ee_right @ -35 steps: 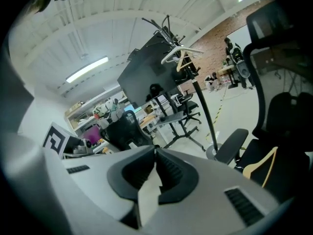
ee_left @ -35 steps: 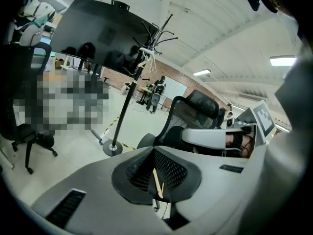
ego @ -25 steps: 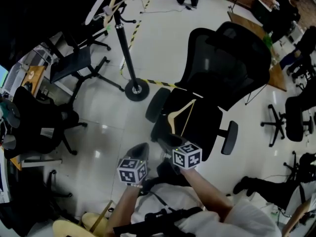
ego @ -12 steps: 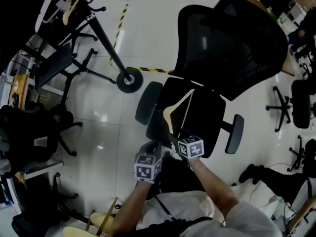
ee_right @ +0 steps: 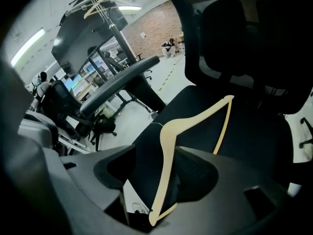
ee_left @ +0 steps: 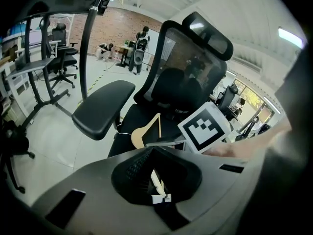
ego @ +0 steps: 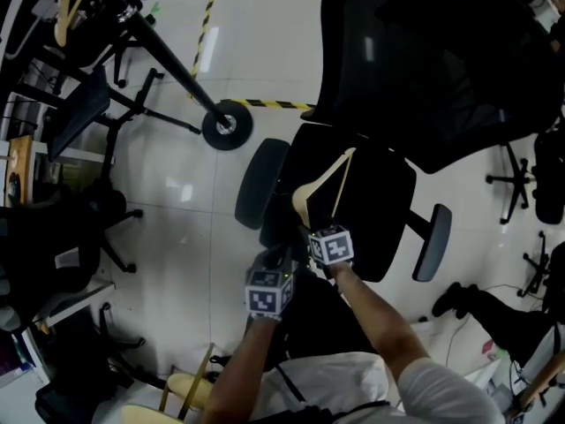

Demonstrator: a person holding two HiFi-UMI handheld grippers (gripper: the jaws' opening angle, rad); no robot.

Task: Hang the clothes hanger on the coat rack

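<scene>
A pale wooden hanger lies flat on the black seat of an office chair. My right gripper is open above the hanger's near end. In the right gripper view the hanger's near arm runs between the spread jaws of the right gripper, which have just been opening. My left gripper hovers beside the seat's front edge; its tips meet in the left gripper view and it holds nothing. The coat rack's black pole leans up to the upper left from a round base.
The chair's left armrest sits beside the hanger, the right armrest opposite. More hangers hang on the rack's top. A dark desk frame and chairs crowd the left; a striped floor tape runs behind the base.
Both grippers have sunk and moved forward toward the chair seat. The right gripper now sits over the hanger's near end. The view has closed in on the chair.
</scene>
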